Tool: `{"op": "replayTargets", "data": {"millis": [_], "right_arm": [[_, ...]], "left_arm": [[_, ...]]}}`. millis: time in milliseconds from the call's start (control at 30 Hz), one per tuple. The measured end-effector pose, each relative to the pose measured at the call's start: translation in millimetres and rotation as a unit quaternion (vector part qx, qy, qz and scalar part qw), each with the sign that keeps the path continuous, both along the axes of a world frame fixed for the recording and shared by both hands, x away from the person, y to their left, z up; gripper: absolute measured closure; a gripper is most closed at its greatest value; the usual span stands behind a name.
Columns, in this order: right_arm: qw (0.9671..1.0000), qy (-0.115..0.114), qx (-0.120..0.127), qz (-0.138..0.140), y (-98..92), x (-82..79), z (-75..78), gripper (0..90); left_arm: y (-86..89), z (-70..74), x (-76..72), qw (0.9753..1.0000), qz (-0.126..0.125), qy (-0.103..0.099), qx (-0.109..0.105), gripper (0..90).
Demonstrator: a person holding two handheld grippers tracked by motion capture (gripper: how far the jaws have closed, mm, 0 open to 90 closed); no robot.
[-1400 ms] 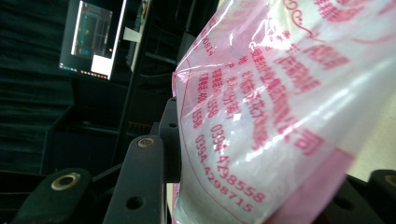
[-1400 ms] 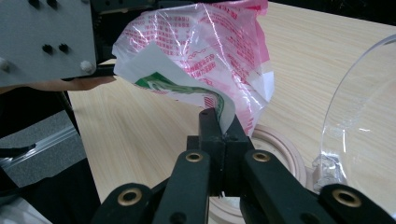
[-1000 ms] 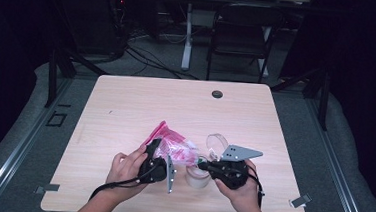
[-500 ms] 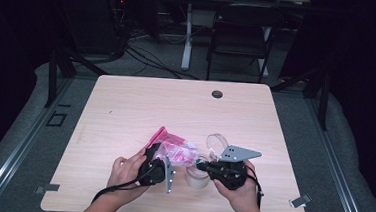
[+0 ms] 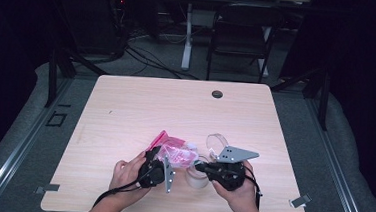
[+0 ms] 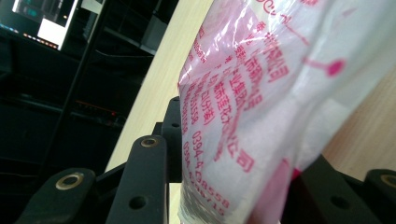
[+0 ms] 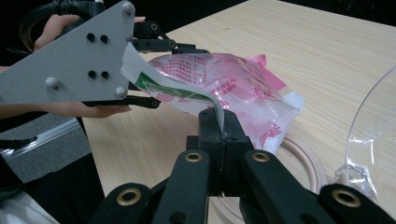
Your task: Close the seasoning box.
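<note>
A clear plastic bag (image 5: 177, 149) with pink print hangs between both grippers near the table's front edge. My left gripper (image 5: 159, 154) is shut on its left side, and the bag's film (image 6: 280, 88) bulges between the jaws of that gripper (image 6: 243, 156). My right gripper (image 5: 197, 168) is shut on a white and green strip at the bag's edge (image 7: 187, 91), pinched at the tips (image 7: 219, 122). The bag (image 7: 233, 79) sags over a round white container (image 5: 196, 179) whose rim (image 7: 303, 156) lies just beneath it.
A clear plastic lid (image 5: 217, 141) lies just behind the right gripper, and its curved edge (image 7: 373, 126) is at the right. The left gripper's grey plate (image 7: 70, 60) is close by. A dark grommet (image 5: 217, 94) sits in the wooden table (image 5: 175, 110) at the far edge.
The bag has come slightly lower and nearer to the person, over the white container. Both grippers keep their hold and have shifted only a little.
</note>
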State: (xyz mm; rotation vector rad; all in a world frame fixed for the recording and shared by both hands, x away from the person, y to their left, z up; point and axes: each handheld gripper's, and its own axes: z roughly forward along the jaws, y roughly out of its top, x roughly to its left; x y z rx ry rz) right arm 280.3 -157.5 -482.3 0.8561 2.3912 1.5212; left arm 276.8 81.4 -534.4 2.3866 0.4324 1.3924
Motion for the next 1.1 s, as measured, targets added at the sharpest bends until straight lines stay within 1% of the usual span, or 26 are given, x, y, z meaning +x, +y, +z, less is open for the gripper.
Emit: {"op": "replayTargets", "data": {"millis": [33, 67, 100, 167, 200, 233, 300, 333, 367, 400, 433, 467, 500, 533, 567, 600, 633, 700, 833, 900, 1067, 1100], "right_arm": [[1.0, 0.0, 0.0, -0.001, 0.2, -0.1, -0.1, 90.0], [1.0, -0.001, 0.001, 0.0, 0.6, 0.0, -0.4, 90.0], [1.0, -0.001, 0.002, -0.001, 1.2, -0.3, -0.6, 90.0], [1.0, -0.002, 0.001, -0.001, 2.0, -0.6, -0.8, 90.0], [1.0, -0.002, 0.0, 0.0, 2.2, -0.8, -0.7, 90.0], [1.0, -0.002, -0.001, 0.0, 2.5, -0.9, -0.6, 90.0], [1.0, -0.004, -0.001, 0.0, 2.9, -1.1, -0.8, 90.0], [1.0, -0.004, 0.0, -0.001, 2.9, -1.1, -0.8, 90.0], [1.0, -0.004, -0.001, -0.001, 2.9, -1.1, -0.7, 90.0], [1.0, -0.004, -0.001, -0.001, 3.0, -1.1, -0.8, 90.0], [1.0, -0.005, 0.0, 0.0, 3.1, -1.1, -0.8, 90.0], [1.0, -0.005, 0.0, 0.0, 3.3, -1.2, -0.9, 90.0], [1.0, -0.006, 0.0, 0.0, 3.5, -1.2, -0.9, 90.0], [1.0, -0.006, 0.001, -0.001, 3.7, -1.3, -0.9, 90.0], [1.0, -0.007, 0.001, -0.001, 4.0, -1.4, -1.0, 90.0], [1.0, -0.007, 0.001, 0.0, 4.3, -1.3, -1.0, 90.0], [1.0, -0.007, 0.001, 0.0, 4.6, -1.2, -1.0, 90.0], [1.0, -0.008, -0.002, 0.0, 5.1, -1.2, -0.7, 90.0], [1.0, -0.008, -0.002, 0.001, 6.0, -1.4, -0.7, 90.0], [1.0, -0.008, -0.002, 0.001, 6.2, -1.4, -0.7, 90.0], [1.0, -0.009, -0.003, 0.003, 7.2, -1.3, -1.0, 90.0], [1.0, -0.009, -0.003, 0.003, 7.4, -1.3, -1.1, 90.0]], "left_arm": [[0.0, -0.9, 0.0, 1.0, 0.001, 0.002, -0.003, 67.2], [0.3, -1.7, 0.4, 0.9999, 0.001, 0.008, -0.006, 67.4], [1.1, -0.8, 0.9, 0.9999, 0.002, 0.012, 0.004, 67.6], [1.6, -1.7, 2.2, 0.9997, 0.006, 0.023, -0.004, 68.2], [1.5, -2.2, 2.7, 0.9996, 0.007, 0.025, -0.007, 68.4], [1.1, -3.4, 3.1, 0.9995, 0.006, 0.026, -0.016, 68.6], [0.8, -4.6, 3.7, 0.9992, 0.006, 0.032, -0.025, 68.9], [0.3, -6.4, 3.8, 0.9987, 0.006, 0.033, -0.039, 69.0], [0.3, -6.7, 3.7, 0.9986, 0.006, 0.034, -0.04, 69.1], [0.0, -8.0, 3.8, 0.9982, 0.005, 0.034, -0.048, 69.1], [0.2, -8.2, 3.5, 0.9979, 0.008, 0.04, -0.051, 69.1], [-0.4, -9.9, 3.7, 0.9968, 0.008, 0.041, -0.067, 69.2], [-0.6, -10.9, 3.4, 0.9962, 0.01, 0.043, -0.075, 69.2], [0.2, -9.9, 3.0, 0.9965, 0.013, 0.05, -0.066, 69.2], [0.0, -11.0, 3.1, 0.9958, 0.012, 0.052, -0.074, 69.3], [0.3, -11.2, 3.5, 0.9958, 0.01, 0.051, -0.076, 69.3], [0.4, -11.7, 3.5, 0.9951, 0.01, 0.057, -0.08, 69.4], [0.4, -12.6, 3.7, 0.9943, 0.012, 0.062, -0.086, 69.7], [0.9, -14.1, 3.8, 0.9931, 0.012, 0.07, -0.093, 69.8], [0.9, -14.8, 4.0, 0.9929, 0.011, 0.07, -0.095, 69.8], [1.0, -17.9, 4.6, 0.99, 0.012, 0.087, -0.11, 70.0], [1.1, -18.6, 5.0, 0.9889, 0.01, 0.095, -0.114, 70.2]]}}
